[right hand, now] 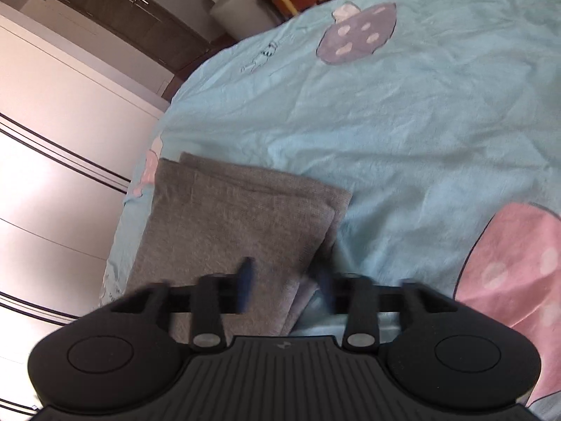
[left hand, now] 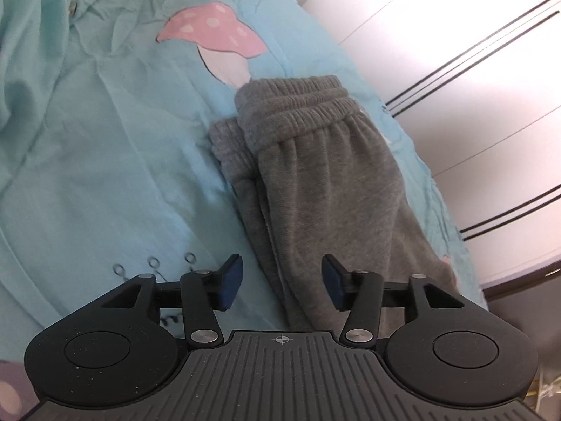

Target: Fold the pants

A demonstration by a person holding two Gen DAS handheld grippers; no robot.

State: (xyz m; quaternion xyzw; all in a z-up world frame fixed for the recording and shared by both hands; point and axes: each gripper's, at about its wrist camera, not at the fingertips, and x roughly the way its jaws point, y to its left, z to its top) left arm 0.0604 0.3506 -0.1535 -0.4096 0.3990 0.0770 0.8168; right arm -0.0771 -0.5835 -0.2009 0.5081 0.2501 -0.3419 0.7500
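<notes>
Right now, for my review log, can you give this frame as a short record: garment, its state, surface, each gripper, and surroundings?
garment: grey pants, ribbed waistband on top
state: folded into a compact stack, lying flat, near the bed's edge
surface: light blue bedsheet with pink mushroom print
left gripper: jaws open, over the pants, gripping nothing
right gripper: blurred, jaws open, at the stack's edge, gripping nothing
surroundings: white wardrobe doors beside the bed
</notes>
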